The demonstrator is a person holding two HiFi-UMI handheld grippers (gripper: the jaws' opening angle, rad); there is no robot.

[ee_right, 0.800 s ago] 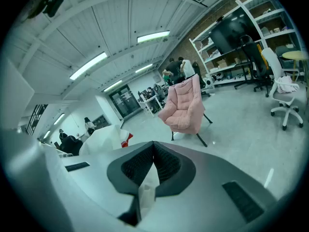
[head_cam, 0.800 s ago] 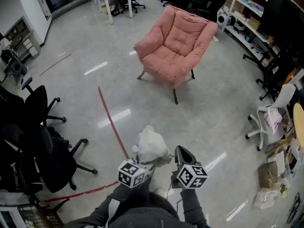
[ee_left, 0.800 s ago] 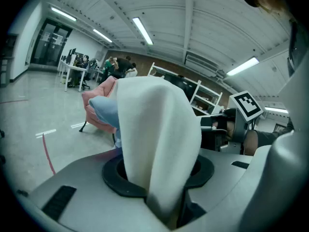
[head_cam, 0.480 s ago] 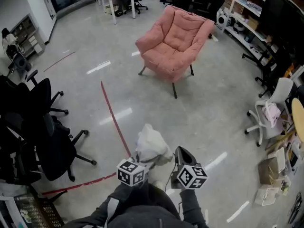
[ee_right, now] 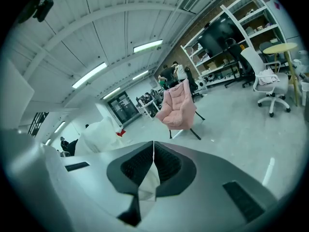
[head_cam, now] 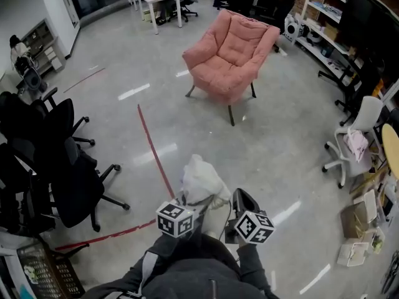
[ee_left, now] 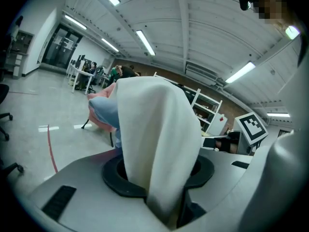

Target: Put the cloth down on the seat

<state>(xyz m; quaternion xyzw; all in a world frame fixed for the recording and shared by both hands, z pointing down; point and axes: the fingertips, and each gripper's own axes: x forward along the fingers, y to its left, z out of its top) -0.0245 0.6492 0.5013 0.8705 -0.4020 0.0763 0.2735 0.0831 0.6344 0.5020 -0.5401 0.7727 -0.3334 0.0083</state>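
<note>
White cloth point(head_cam: 199, 180), one, bunched above the floor point(head_cam: 280, 142), well apart from the one pink armchair point(head_cam: 230, 58), two grippers, left gripper point(head_cam: 186, 203) partly open clamping its bulk, right gripper point(ee_right: 153, 148) closed pinching an edge.

The head view looks steeply down from above the person point(head_cam: 187, 276) onto the glossy grey floor point(head_cam: 280, 142), with the padded pink fabric armchair point(head_cam: 232, 55) far ahead. Each gripper view sits right behind its jaws, facing forward; all three share that armchair.

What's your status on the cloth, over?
Left gripper, right gripper shut on white cloth. Cloth not yet on pink armchair. Bare floor between.
</note>
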